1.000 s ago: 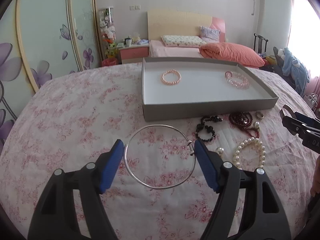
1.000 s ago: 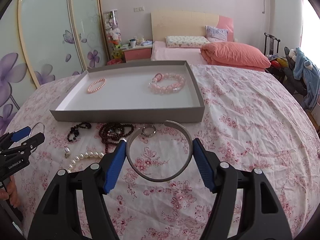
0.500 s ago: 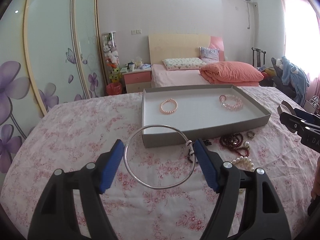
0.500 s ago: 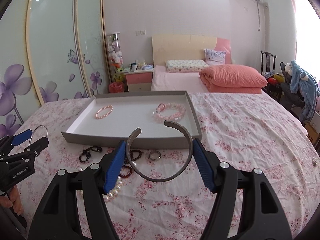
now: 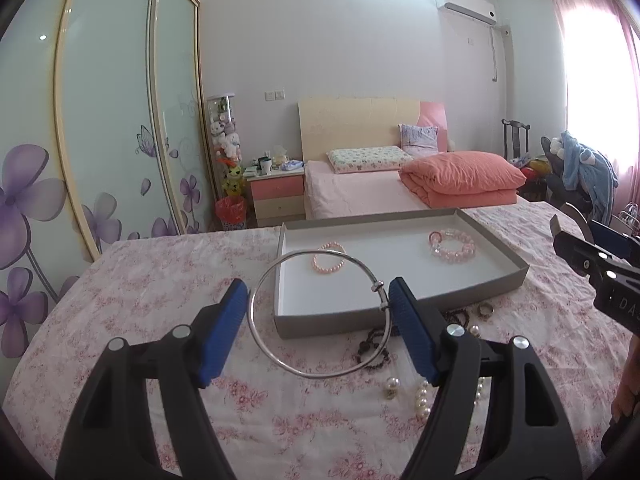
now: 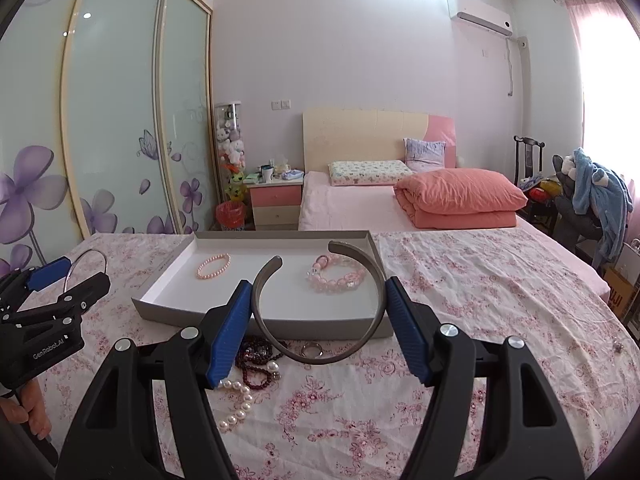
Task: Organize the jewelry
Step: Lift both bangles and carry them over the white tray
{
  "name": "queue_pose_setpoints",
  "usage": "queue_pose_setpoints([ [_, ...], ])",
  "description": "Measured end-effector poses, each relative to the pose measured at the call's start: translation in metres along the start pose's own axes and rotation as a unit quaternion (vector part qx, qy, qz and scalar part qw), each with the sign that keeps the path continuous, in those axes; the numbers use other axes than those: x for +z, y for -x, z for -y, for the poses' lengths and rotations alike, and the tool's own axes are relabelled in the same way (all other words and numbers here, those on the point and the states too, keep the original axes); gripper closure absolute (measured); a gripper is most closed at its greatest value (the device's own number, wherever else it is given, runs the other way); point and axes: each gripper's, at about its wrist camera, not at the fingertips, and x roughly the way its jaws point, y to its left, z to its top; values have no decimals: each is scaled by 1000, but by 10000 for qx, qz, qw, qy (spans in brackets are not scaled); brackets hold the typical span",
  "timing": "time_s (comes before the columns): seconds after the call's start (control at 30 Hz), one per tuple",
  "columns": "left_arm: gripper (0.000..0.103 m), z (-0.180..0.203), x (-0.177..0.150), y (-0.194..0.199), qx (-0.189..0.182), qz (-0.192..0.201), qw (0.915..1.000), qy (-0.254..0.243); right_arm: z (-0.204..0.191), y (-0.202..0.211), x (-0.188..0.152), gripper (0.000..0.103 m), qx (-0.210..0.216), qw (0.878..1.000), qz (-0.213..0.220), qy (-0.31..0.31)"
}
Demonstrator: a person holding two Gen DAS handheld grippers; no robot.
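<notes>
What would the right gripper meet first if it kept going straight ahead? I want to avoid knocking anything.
Probably the grey tray: the right gripper, shut on the open cuff bangle, points slightly down at its near wall. Depth is unclear; it might clear the rim.

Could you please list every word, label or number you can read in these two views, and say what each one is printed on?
"GenRobot.AI": white print on the black body of the left tongs, seen from the right wrist view.
"DA": cut-off white letters on the black body of the right tongs, seen from the left wrist view; the rest is out of frame.
Red print on the cardboard box at the right edge: too distorted to read.
</notes>
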Motion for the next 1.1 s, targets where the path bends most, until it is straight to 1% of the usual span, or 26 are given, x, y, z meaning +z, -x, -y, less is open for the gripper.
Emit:
queue_pose_setpoints([
  [0.27, 32, 4, 14, 5, 103, 295, 9995, 70, -2, 5, 13, 36, -13, 9995, 314, 6],
  [0.63, 32, 2, 33, 0, 193, 505, 9984, 175, -4, 2, 29, 36, -44, 9984, 552, 73],
  [0.9, 32, 6, 47, -12, 176, 580, 9980, 186, -7, -9, 42, 36, -51, 9978, 654, 125],
  [1.1, 32, 9, 58, -37, 202, 562, 9980, 209, -5, -31, 52, 36, -73, 9977, 661, 127],
])
